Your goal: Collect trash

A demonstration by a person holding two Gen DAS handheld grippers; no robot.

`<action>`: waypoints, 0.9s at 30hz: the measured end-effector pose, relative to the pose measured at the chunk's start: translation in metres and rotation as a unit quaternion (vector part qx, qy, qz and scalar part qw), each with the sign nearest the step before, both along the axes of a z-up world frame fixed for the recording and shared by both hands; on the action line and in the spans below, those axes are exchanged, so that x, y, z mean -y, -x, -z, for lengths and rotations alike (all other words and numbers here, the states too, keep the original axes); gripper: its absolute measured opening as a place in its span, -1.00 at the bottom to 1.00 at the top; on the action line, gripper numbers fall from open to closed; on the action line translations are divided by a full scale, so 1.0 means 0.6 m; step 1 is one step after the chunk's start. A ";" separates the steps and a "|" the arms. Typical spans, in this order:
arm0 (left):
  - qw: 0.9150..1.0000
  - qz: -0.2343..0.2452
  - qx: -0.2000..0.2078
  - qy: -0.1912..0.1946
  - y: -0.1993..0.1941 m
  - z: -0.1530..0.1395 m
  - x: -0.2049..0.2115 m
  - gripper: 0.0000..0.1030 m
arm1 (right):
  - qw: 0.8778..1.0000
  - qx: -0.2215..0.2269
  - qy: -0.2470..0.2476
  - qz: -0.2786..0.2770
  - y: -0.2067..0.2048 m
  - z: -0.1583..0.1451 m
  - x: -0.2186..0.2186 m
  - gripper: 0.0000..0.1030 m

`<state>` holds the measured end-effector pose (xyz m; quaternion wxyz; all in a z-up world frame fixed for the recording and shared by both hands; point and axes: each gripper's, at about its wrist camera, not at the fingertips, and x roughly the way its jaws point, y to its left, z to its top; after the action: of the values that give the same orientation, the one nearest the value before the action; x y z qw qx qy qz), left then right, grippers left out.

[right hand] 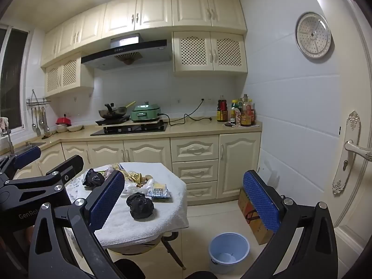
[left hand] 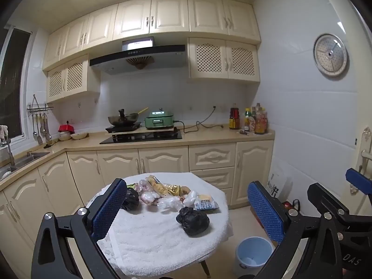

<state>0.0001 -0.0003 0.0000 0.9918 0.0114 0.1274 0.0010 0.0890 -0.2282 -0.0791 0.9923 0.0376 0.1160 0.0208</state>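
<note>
Small round table (left hand: 130,251), draped with a white towel (left hand: 151,239). On the towel, toward the far side, a cluster of trash: a crumpled black bag (left hand: 193,220) nearest the front, apart from the rest; a second black bag (left hand: 131,198) at the left; clear plastic wrappers (left hand: 171,203); a yellow snack packet (left hand: 162,187); a white-and-blue carton (left hand: 205,203) at the right. On the tiled floor (right hand: 202,218) beside the table, a pale blue bin (right hand: 229,251) and a cardboard box (right hand: 252,214).

This was a home kitchen: cream cabinets (left hand: 148,16) hung above a range hood (left hand: 137,57), with a wok (left hand: 123,118) below it on the stove
</note>
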 end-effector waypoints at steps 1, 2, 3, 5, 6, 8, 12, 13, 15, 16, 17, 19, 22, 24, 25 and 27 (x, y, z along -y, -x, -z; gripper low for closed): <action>1.000 -0.001 0.002 -0.002 -0.001 0.000 0.000 0.99 | 1.000 0.001 0.001 0.001 0.000 0.001 0.000 1.00; 1.000 -0.001 0.003 -0.003 -0.002 0.000 0.001 0.99 | 1.000 0.005 0.001 0.000 0.001 0.001 -0.001 1.00; 1.000 -0.001 0.002 -0.004 -0.005 0.000 0.000 0.99 | 1.000 0.005 0.001 0.000 0.001 0.002 -0.001 1.00; 1.000 -0.002 0.009 0.010 -0.005 0.000 -0.018 0.99 | 1.000 0.003 -0.001 -0.001 0.000 0.003 -0.001 1.00; 1.000 -0.004 0.018 0.003 0.002 0.000 -0.010 0.99 | 1.000 0.002 -0.002 -0.002 -0.001 0.004 -0.002 1.00; 1.000 -0.003 0.014 0.004 -0.001 0.001 -0.015 0.99 | 1.000 0.001 -0.001 -0.002 -0.003 0.005 -0.003 1.00; 1.000 -0.007 0.015 -0.003 -0.001 0.006 -0.003 0.99 | 1.000 0.002 -0.004 0.000 -0.003 -0.011 0.001 1.00; 1.000 -0.007 0.016 -0.003 -0.001 0.002 -0.002 0.99 | 1.000 0.002 -0.004 0.000 -0.004 -0.013 0.001 1.00; 1.000 -0.007 0.017 -0.002 -0.002 0.004 -0.003 0.99 | 1.000 0.001 -0.003 0.001 -0.007 -0.017 0.002 1.00; 1.000 -0.009 0.017 -0.001 0.002 0.005 0.002 0.99 | 1.000 0.005 -0.001 0.000 -0.005 -0.005 0.006 1.00; 1.000 -0.010 0.018 -0.002 0.003 0.004 0.002 0.99 | 1.000 0.005 -0.002 0.000 -0.006 -0.006 0.007 1.00; 1.000 -0.011 0.019 -0.002 0.005 0.001 0.002 0.99 | 1.000 0.007 -0.002 -0.001 0.002 0.000 0.002 1.00; 1.000 -0.011 0.019 -0.003 0.005 -0.001 0.001 0.99 | 1.000 0.007 -0.002 -0.001 0.004 0.000 0.001 1.00; 1.000 -0.012 0.019 -0.003 0.005 -0.001 0.002 0.99 | 1.000 0.008 -0.003 -0.001 0.004 0.001 0.001 1.00; 1.000 -0.012 0.019 -0.004 0.007 -0.003 0.002 0.99 | 1.000 0.008 -0.003 -0.001 0.005 0.001 0.000 1.00; 1.000 -0.013 0.020 -0.004 0.006 -0.003 0.003 0.99 | 1.000 0.008 -0.004 -0.002 0.007 0.001 -0.001 1.00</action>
<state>-0.0036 -0.0019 0.0019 0.9939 0.0139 0.1081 0.0142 0.0850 -0.2278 -0.0798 0.9930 0.0411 0.1083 0.0236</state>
